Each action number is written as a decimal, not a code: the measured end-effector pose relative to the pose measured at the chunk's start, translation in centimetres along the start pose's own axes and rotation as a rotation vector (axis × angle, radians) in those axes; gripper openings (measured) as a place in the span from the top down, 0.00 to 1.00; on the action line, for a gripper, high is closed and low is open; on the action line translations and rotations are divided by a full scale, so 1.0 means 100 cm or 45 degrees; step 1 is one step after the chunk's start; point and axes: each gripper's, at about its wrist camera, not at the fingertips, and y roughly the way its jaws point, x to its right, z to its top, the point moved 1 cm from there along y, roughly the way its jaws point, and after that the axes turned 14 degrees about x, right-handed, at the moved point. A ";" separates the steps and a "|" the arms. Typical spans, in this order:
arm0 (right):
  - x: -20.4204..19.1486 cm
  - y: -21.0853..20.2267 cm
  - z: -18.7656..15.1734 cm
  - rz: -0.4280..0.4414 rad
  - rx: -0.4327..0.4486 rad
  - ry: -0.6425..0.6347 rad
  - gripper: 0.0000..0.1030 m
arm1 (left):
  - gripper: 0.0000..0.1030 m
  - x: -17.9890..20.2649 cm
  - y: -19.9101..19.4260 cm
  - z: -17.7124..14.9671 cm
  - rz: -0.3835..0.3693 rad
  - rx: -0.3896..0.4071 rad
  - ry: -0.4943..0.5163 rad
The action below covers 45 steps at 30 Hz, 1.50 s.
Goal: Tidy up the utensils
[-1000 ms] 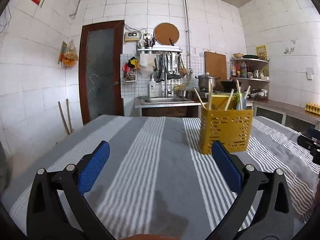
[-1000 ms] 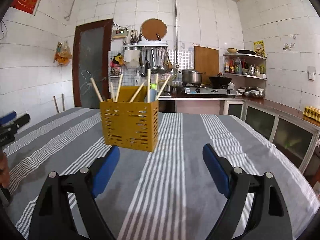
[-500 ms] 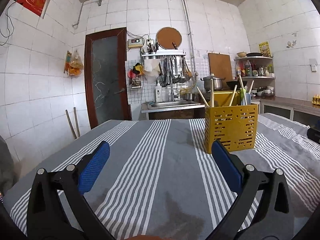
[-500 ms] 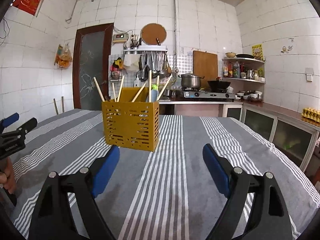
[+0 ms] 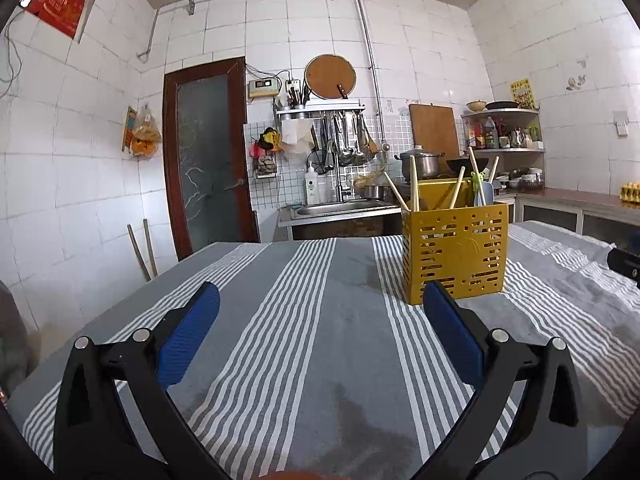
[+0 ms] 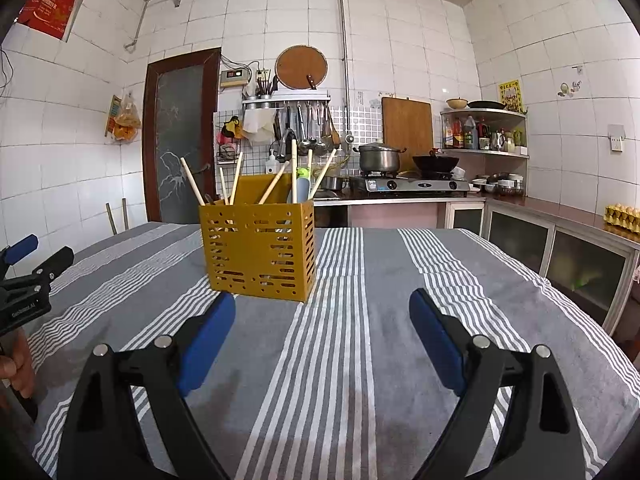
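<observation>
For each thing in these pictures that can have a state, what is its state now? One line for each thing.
left gripper: open, holds nothing, above the cloth.
right gripper: open, holds nothing.
yellow utensil holder: upright on the striped tablecloth, touched by neither gripper.
chopsticks: standing in the holder, leaning at different angles.
door: shut.
pot: on the stove, lid on.
</observation>
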 end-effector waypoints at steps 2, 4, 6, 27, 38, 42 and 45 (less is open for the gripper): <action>-0.001 0.002 -0.001 0.001 -0.009 -0.002 0.15 | 0.05 -0.002 0.000 0.000 0.001 -0.003 -0.014; -0.001 0.002 -0.001 0.000 -0.015 -0.004 0.15 | 0.05 -0.002 0.000 0.000 0.002 -0.004 -0.019; -0.001 0.002 -0.001 0.000 -0.013 -0.004 0.15 | 0.05 -0.002 0.000 -0.001 0.001 -0.005 -0.017; 0.000 0.003 -0.003 -0.009 -0.018 0.007 0.14 | 0.05 -0.003 0.002 -0.001 -0.009 -0.018 -0.030; -0.002 0.003 -0.004 -0.010 -0.019 0.000 0.13 | 0.05 -0.002 0.003 -0.002 -0.009 -0.017 -0.031; -0.001 0.003 -0.004 -0.008 -0.020 0.001 0.13 | 0.05 -0.001 0.004 -0.002 -0.015 -0.021 -0.033; -0.002 0.003 -0.004 -0.009 -0.019 0.001 0.13 | 0.05 -0.001 0.004 -0.002 -0.014 -0.021 -0.034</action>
